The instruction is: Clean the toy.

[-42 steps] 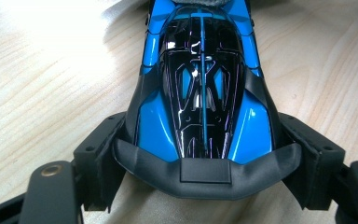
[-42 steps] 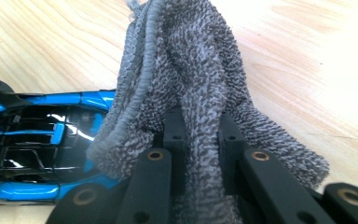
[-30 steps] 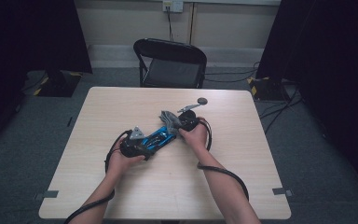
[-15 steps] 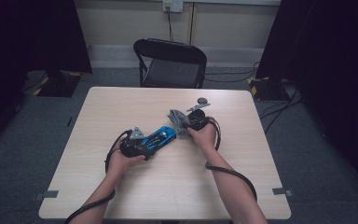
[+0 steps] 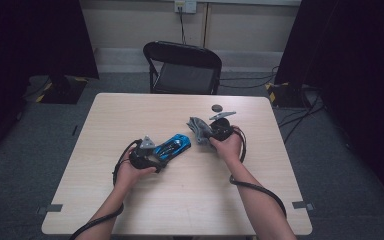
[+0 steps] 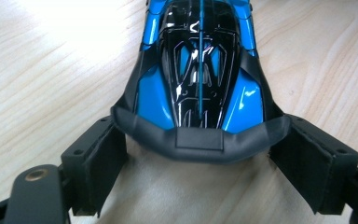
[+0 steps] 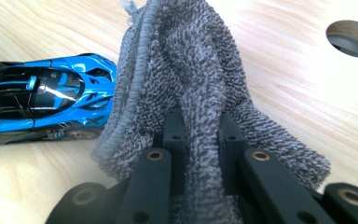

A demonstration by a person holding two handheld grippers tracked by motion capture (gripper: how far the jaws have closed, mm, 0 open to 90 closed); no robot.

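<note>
A blue and black toy car [image 5: 174, 145] lies on the wooden table [image 5: 180, 200] near its middle. My left gripper [image 5: 156, 153] is shut on the car's rear end; in the left gripper view both jaws press the tail of the car [image 6: 199, 70], with my left gripper [image 6: 199, 128] behind it. To the right, my right gripper [image 5: 207, 134] is shut on a bunched grey terry cloth [image 5: 197, 126]. The right gripper view shows the cloth [image 7: 186, 56] pinched in my right gripper [image 7: 200, 121], with the car [image 7: 42, 100] just left of it, a small gap between them.
A round hole [image 5: 217, 107] is cut in the tabletop behind the right gripper, the same hole [image 7: 352, 37] showing at upper right in the right gripper view. A black folding chair [image 5: 182, 67] stands beyond the far edge. Cables trail from both grippers toward the near edge.
The right gripper has drawn the cloth away from the car, to the right and slightly back. The left gripper and car have stayed nearly in place.
</note>
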